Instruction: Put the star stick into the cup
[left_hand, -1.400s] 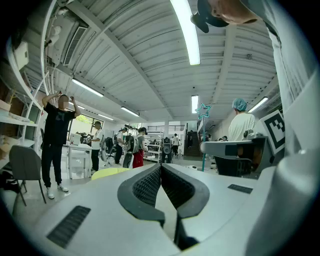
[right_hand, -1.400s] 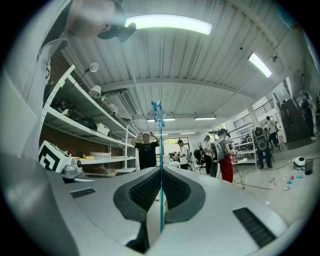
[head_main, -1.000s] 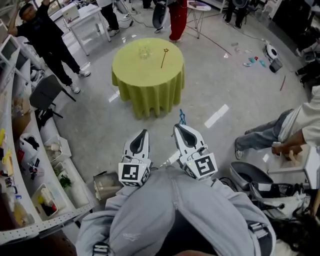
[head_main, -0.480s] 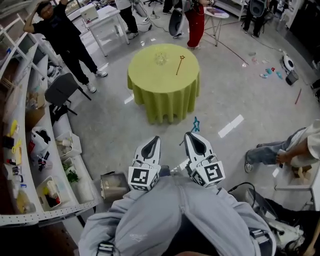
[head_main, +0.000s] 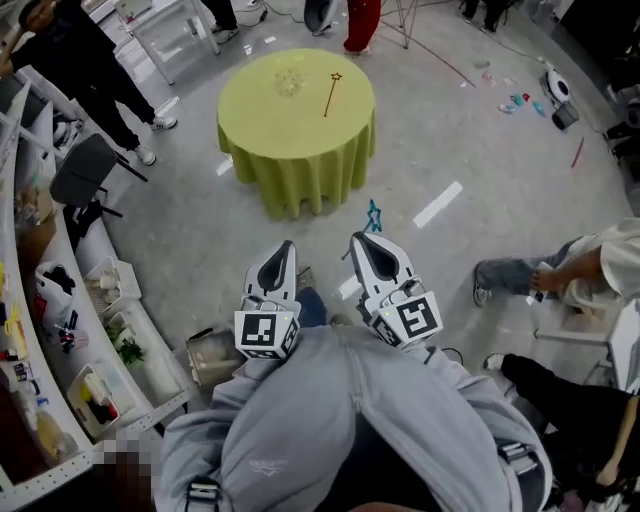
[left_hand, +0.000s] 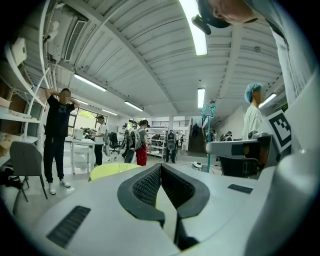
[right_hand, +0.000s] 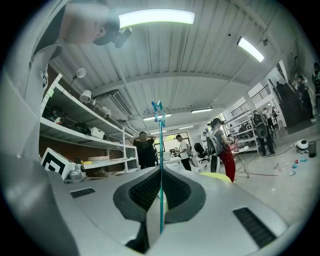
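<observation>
Task status: the grasp is complete, and the transport and insertion are pending.

The right tongs (right_hand: 161, 172) are clenching the teal star stick (right_hand: 160, 145). The shaft is running up between the two pads, and the star is standing upright above the tips. In the head view, the right tongs (head_main: 363, 247) are holding the star stick (head_main: 373, 215) low in front of the operator, over the floor. The left tongs (left_hand: 161, 170) are clenched on nothing. In the head view, the left tongs (head_main: 284, 258) are sitting just beside the right pair.

The cup (head_main: 289, 82), a clear glass, is standing on the round worktop (head_main: 270, 120), toward the far edge and left of centre. It is too small in the view to confirm its contents. A gold star stick (head_main: 330, 93) is lying flat on the worktop near the cup on its right, apart from it, with its star end pointing toward the far edge.

The worktop is well apart from both tongs, so the teal stick is nowhere near the cup. As judged from these positions, the following steps are remaining:

1. Carrying the stick across to the worktop.
2. Aligning the lower end of the shaft over the cup mouth.
3. Lowering the shaft in.
4. Releasing the right tongs.
</observation>
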